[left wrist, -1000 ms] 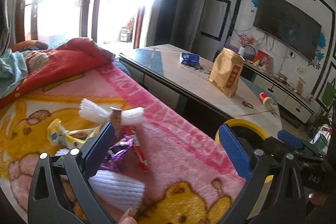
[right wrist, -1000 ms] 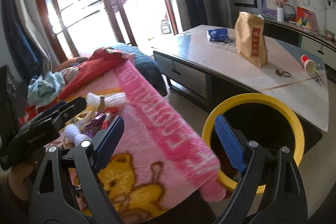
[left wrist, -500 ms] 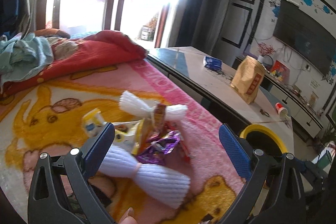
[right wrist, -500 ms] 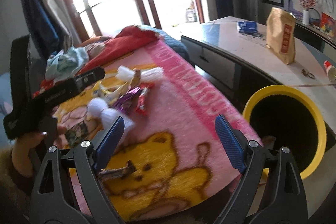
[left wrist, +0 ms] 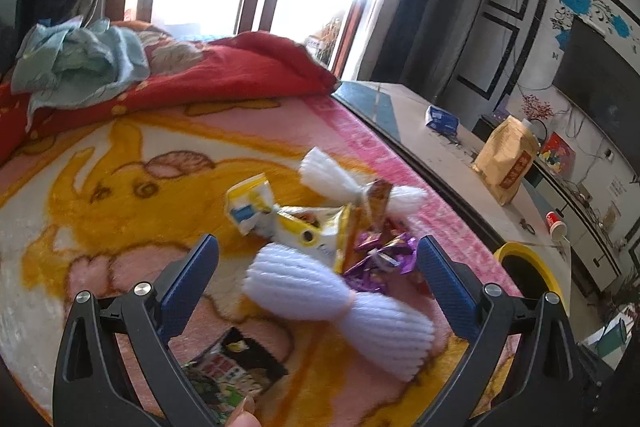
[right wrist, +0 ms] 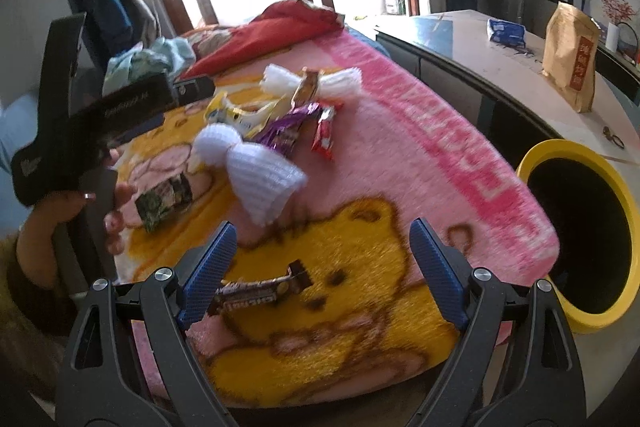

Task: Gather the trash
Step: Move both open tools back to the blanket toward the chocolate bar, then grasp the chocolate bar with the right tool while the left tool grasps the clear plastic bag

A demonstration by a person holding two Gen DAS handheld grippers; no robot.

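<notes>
Both wrist cams looked down at the pink blanket (left wrist: 120, 155) up close, sharing the wrapper pile (right wrist: 280, 131) mid-blanket.

bin (left wrist: 532, 267): mostly hidden behind blanket (left wrist: 120, 187) | green wrapper (left wrist: 224, 375): partly behind left tool (left wrist: 316, 275)

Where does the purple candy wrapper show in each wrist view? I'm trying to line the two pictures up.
Left wrist view: the purple wrapper lies right of centre, just inside the right finger, beside the near white foam net.
Right wrist view: the wrapper lies upper centre, left of the red wrapper.
Shared landmark: the yellow-rimmed bin at the blanket's right edge.
</notes>
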